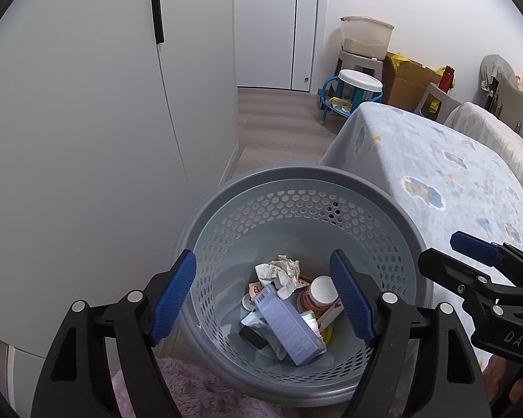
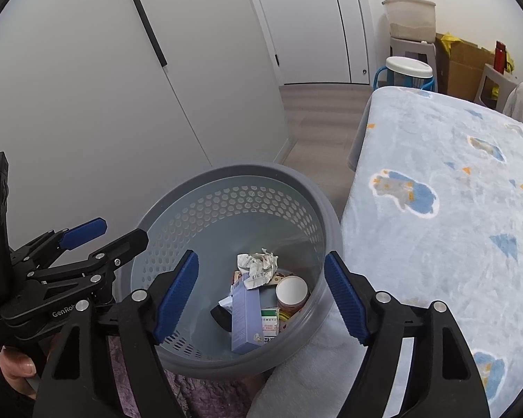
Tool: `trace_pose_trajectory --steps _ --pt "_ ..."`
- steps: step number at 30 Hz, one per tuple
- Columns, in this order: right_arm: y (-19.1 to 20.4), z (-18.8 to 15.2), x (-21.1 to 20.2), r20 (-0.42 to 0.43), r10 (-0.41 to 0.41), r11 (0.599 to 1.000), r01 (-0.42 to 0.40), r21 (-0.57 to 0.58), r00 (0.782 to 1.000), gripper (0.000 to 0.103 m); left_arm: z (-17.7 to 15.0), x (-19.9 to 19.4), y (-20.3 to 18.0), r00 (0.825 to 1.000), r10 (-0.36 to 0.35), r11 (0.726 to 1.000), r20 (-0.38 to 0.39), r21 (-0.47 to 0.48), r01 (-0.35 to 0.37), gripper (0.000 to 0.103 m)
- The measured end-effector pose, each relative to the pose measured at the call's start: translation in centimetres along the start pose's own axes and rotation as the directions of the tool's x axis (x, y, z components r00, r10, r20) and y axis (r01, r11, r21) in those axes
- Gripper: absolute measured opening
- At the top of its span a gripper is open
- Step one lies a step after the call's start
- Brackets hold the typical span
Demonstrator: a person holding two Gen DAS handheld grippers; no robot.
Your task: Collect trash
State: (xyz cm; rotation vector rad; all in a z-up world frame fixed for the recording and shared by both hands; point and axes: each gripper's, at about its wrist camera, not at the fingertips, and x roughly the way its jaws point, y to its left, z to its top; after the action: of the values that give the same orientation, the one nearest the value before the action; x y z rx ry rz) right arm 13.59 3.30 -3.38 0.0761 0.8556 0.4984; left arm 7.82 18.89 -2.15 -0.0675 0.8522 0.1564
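Note:
A grey perforated waste basket stands on the floor beside the bed; it also shows in the right wrist view. Inside lie a crumpled paper, a lilac box, a white cup and other small packs. The paper, box and cup show in the right wrist view too. My left gripper is open and empty above the basket. My right gripper is open and empty above it too, and appears at the right of the left wrist view.
A bed with a light blue patterned blanket stands right of the basket. White wardrobe doors stand to the left. A purple fluffy mat lies under the basket. A stool, boxes and a storage tub are near the far door.

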Motion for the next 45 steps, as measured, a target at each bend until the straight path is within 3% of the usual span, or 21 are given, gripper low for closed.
trace_pose_trajectory --steps 22,45 --pt "0.03 -0.26 -0.58 0.012 -0.006 1.000 0.006 -0.001 1.000 0.079 -0.33 0.09 0.03 0.999 0.040 0.999 -0.019 -0.008 -0.040 0.082" --pt "0.43 -0.15 -0.91 0.016 -0.007 1.000 0.007 -0.008 1.000 0.080 -0.43 -0.44 0.25 0.999 0.034 0.999 -0.008 -0.014 -0.034 0.082"
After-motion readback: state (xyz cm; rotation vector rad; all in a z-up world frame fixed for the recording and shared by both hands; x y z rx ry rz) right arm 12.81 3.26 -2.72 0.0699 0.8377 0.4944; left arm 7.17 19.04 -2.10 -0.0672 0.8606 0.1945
